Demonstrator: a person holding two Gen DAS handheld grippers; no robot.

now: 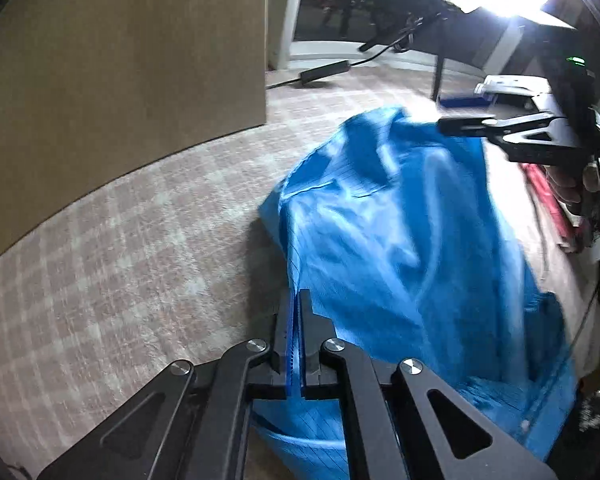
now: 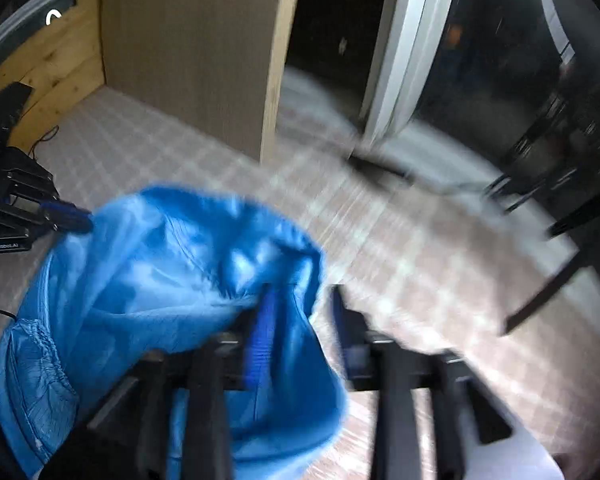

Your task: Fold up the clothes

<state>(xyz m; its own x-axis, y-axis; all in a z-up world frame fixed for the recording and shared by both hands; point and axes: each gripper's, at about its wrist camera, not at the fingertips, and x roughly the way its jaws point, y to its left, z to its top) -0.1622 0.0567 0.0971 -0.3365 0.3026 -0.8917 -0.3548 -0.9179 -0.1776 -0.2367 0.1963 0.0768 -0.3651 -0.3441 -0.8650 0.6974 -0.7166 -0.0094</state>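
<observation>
Our left hand-held gripper (image 1: 296, 344) pinches the bunched, unfolded blue garment (image 1: 400, 216); our right hand-held gripper (image 2: 300, 320), at 3 o'clock, gapes.

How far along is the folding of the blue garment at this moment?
Done: no fold is visible; the blue garment hangs crumpled above the checked surface. In hand: the left gripper is shut on one edge; the right gripper has fabric at its fingers, which stand apart, though the view is blurred. Left: spreading it flat and all the folds.
</observation>
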